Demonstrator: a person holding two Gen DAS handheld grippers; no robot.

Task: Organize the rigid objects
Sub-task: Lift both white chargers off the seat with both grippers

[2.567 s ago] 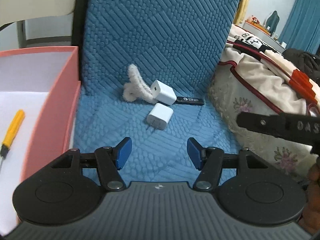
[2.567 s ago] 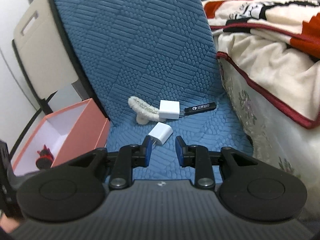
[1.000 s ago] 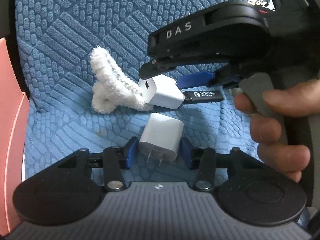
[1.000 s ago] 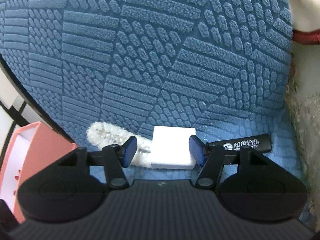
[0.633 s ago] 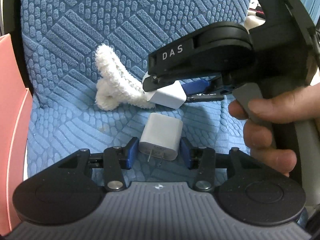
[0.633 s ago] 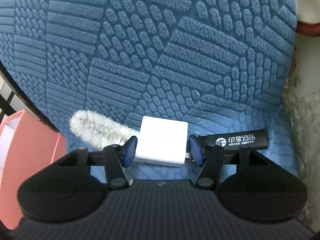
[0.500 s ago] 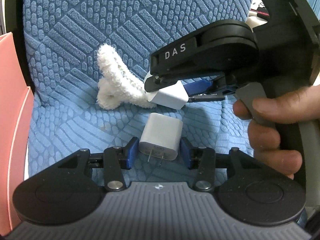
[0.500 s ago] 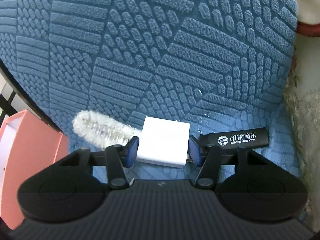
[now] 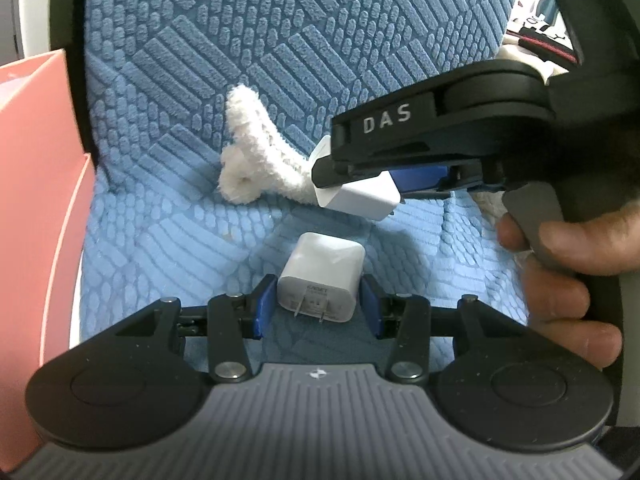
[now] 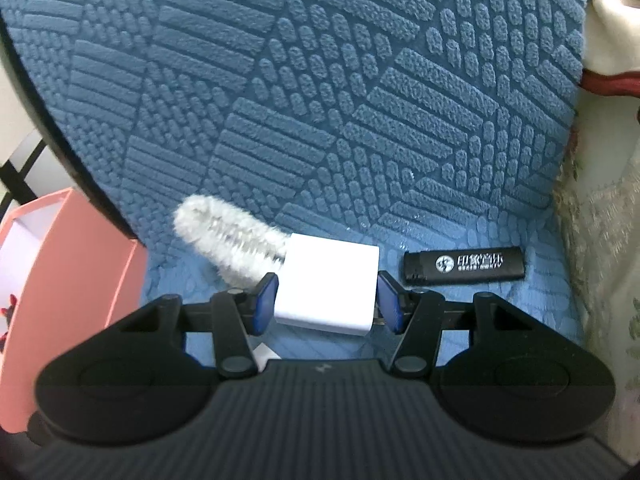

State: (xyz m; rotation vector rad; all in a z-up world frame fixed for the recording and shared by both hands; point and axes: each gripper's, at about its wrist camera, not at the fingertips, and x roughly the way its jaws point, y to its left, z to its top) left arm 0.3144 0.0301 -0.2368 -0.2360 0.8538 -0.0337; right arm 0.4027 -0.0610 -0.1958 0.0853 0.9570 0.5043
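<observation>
Prongs of the lower white charger [image 9: 320,280] point toward six o'clock in the left wrist view, straight back at the camera, so its long axis runs from six to twelve. It is a small rounded white block with two metal blades and faint grey print on the pronged face. The left gripper [image 9: 318,306] has its blue pads closed against the block's two sides, at about half its spread, and carries it just above the blue quilted chair cushion [image 9: 168,216].

At about one o'clock from it, the second white charger [image 10: 326,290] is clamped in the right gripper [image 10: 326,300], whose jaws have just been closing onto it. In the right wrist view this block is squarer, with a plain white top face; its pronged end faces three o'clock, toward the right pad, though the blades are mostly hidden. Its long axis lies across the jaws, from nine to three.

Both grippers tilt steeply down toward the seat. The right hand [image 9: 568,280] wraps the grey handle at three o'clock in the left view, index finger along the trigger.

A fluffy white strip [image 10: 228,236] lies at ten o'clock from the upper charger, touching it. A black lighter [image 10: 464,266] with white print lies flat at three o'clock, long axis nine to three. A pink box [image 10: 76,264] stands at nine o'clock beside the chair.
</observation>
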